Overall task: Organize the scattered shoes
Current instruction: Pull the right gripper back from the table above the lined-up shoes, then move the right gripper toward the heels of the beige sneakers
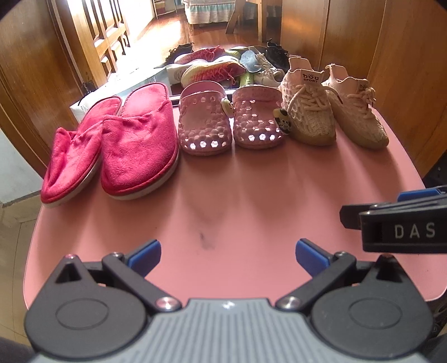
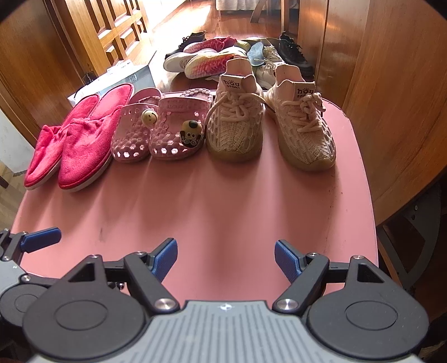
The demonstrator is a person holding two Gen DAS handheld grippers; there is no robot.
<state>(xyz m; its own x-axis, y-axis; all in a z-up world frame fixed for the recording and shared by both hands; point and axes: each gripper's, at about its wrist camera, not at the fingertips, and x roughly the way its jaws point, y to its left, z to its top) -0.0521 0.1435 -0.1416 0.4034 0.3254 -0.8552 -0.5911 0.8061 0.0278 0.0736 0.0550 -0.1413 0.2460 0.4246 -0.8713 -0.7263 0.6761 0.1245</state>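
Floor shoe pile (image 1: 223, 65) behind tabletop (image 1: 251, 195): jumbled, overlapping, pairs indistinct. Right claw (image 1: 396, 223) cut by left-view edge. Left slipper (image 2: 47, 145) half hidden behind its mate. Bed (image 1: 212, 11) cropped at top.

Wooden doors (image 1: 92, 42) (panelled) and a white box (image 2: 134, 75) flank the pink table (image 2: 223, 201).

A pink table (image 2: 212, 195) carries red slippers (image 2: 72, 150), pink clogs (image 2: 156, 131) (with charms) and beige sneakers (image 2: 268, 128), in a row.
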